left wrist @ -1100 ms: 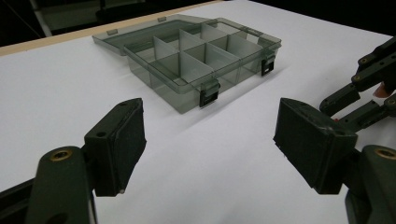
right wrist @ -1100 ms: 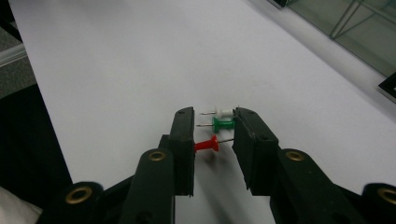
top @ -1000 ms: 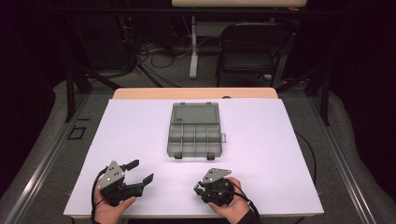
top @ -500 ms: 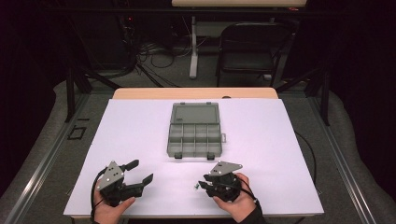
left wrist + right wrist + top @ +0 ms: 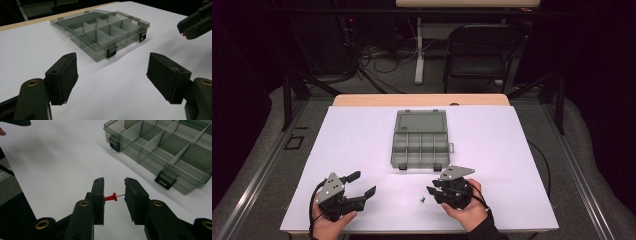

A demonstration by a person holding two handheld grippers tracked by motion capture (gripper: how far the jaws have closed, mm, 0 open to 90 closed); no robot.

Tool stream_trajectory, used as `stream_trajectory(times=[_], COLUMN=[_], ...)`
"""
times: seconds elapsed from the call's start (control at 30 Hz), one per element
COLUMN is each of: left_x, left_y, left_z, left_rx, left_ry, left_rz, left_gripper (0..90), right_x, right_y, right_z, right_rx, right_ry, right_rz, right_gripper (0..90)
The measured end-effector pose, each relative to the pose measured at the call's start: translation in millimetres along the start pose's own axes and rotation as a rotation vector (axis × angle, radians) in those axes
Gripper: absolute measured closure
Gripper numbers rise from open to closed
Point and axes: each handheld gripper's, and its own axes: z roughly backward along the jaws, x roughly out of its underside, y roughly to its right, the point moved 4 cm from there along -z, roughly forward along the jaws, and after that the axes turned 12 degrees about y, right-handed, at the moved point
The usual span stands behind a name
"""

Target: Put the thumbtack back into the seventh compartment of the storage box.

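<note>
A red pushpin (image 5: 111, 197) is seen clamped end to end between the fingers of the right gripper (image 5: 114, 195), its head pressed against one pad and its pin tip against the other. In the high view the right gripper (image 5: 435, 190) is held in the person's right hand (image 5: 467, 210) at the near right of the white table (image 5: 512, 165), raised a little above the surface. From the left gripper view, a speck of red is glimpsed at the closed tip of that same gripper (image 5: 185, 30).

The left gripper (image 5: 362, 183) is held at the near left, its fingers (image 5: 62, 77) spread wide with nothing between them; bare white sheet is seen in the gap. The two grippers are kept well apart.

A small green object (image 5: 422, 200) is spotted lying on the table just left of the right gripper; what it is cannot be told.

Farther out, at the middle of the table, a smoky clear compartment box (image 5: 419, 145) is laid open, its lid (image 5: 420, 121) folded flat to the far side. The divided cells look empty from the gripper views, and two dark latches (image 5: 166, 180) are shown on the near wall.
</note>
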Motion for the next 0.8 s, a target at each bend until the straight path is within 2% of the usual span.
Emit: stream_trajectory(times=[0.23,0.8], left_x=[-0.2,-0.4], left_y=[0.5,-0.5], left_z=[0.0,0.4], left_rx=[0.004,0.000], left_ry=[0.000,0.002], left_rz=[-0.002,0.000], left_gripper=[24.4,24.4], right_x=[-19.9,-51.5], right_y=[7.2,31.4], right_z=[-2.9,-19.0], right_rx=[0.018,0.059], right_ry=[0.007,0.012], right_rz=[0.016,-0.029], right_gripper=[69.5,69.4])
